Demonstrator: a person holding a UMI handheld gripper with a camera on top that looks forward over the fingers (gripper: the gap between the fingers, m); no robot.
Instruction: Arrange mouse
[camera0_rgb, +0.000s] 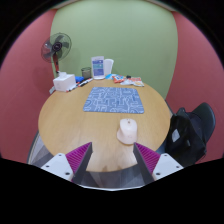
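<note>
A white mouse (127, 130) lies on the round wooden table (70, 120), just ahead of my fingers and a little to the right of their midline. A blue-grey patterned mouse mat (112, 98) lies beyond it near the table's middle. My gripper (112, 158) is open and empty, with its pink pads (73, 159) spread wide at either side. The mouse is ahead of the fingertips, not between them.
A small black fan (57, 48) stands at the table's far left, next to a white box (66, 82). A blue-and-white carton (97, 67) and small items sit at the far edge. A black chair (191, 130) stands at the right.
</note>
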